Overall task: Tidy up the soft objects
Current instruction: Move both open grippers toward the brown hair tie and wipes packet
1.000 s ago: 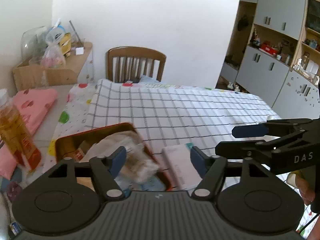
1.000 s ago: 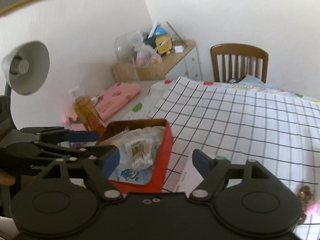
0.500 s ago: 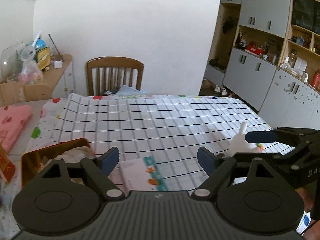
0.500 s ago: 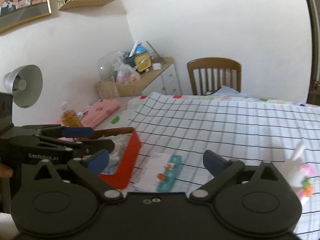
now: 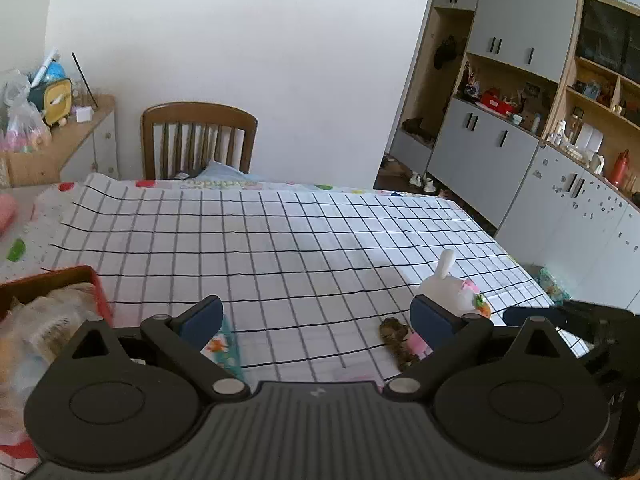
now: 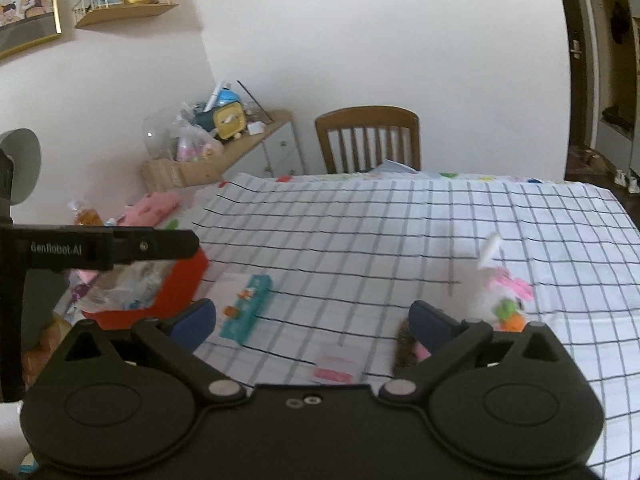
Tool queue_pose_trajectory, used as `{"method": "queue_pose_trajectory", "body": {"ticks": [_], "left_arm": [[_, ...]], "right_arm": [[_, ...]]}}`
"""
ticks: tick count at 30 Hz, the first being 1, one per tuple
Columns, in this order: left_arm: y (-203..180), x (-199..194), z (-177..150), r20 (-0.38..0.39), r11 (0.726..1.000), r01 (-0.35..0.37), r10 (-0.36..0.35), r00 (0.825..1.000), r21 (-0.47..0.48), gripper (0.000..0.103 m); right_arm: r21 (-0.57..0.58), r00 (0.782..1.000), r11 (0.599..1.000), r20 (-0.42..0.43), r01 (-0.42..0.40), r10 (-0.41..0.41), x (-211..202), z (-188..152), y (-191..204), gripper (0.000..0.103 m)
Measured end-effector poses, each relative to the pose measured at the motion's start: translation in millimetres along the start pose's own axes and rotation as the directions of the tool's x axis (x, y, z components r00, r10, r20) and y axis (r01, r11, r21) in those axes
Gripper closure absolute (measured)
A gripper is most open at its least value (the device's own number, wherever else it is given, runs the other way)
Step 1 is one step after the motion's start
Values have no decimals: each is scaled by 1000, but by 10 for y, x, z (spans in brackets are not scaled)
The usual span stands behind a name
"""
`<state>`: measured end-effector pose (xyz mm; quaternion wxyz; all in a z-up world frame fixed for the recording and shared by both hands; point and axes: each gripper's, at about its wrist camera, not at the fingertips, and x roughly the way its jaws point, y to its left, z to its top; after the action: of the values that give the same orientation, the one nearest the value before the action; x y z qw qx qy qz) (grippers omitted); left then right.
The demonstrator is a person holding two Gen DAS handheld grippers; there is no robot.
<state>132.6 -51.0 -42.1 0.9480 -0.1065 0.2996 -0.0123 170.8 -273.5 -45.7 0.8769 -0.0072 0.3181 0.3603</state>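
Observation:
A white plush rabbit (image 5: 448, 286) with pink and orange trim sits on the checked tablecloth (image 5: 280, 240) at the right; it also shows in the right wrist view (image 6: 498, 292). A small brown and pink soft item (image 5: 400, 340) lies in front of it. A red box (image 5: 96, 288) holding soft packets stands at the left, also in the right wrist view (image 6: 184, 284). My left gripper (image 5: 318, 316) is open and empty above the cloth. My right gripper (image 6: 312, 318) is open and empty, above the cloth left of the rabbit.
A teal and white packet (image 6: 248, 312) lies flat beside the red box. A wooden chair (image 5: 198, 140) stands at the table's far side. A cluttered side cabinet (image 6: 224, 148) is at the left, grey cupboards (image 5: 520, 152) at the right.
Both grippers have swung right, away from the red box. The rabbit and the brown item have come into view near the right fingers. Both grippers stay open.

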Motion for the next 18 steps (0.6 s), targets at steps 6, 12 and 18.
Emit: {"method": "queue_pose_trajectory", "body": {"ticks": [6,12,18], "left_arm": [[-118,242,-32,-23,1000,14,-14,1000,-10,2],[-272,479,-186,-61,998,25,-22,998,50,2],[-423,699,-444,-100,988,7,9,995,157,2]], "right_arm": [[-38,999,999,-31,31,-32,-25,-170,-149,0],[-5,995,998,-67,69,-69,21,-240,-340,4],[81,987,992,-137,95,-84,127,-313,-525,7]]}}
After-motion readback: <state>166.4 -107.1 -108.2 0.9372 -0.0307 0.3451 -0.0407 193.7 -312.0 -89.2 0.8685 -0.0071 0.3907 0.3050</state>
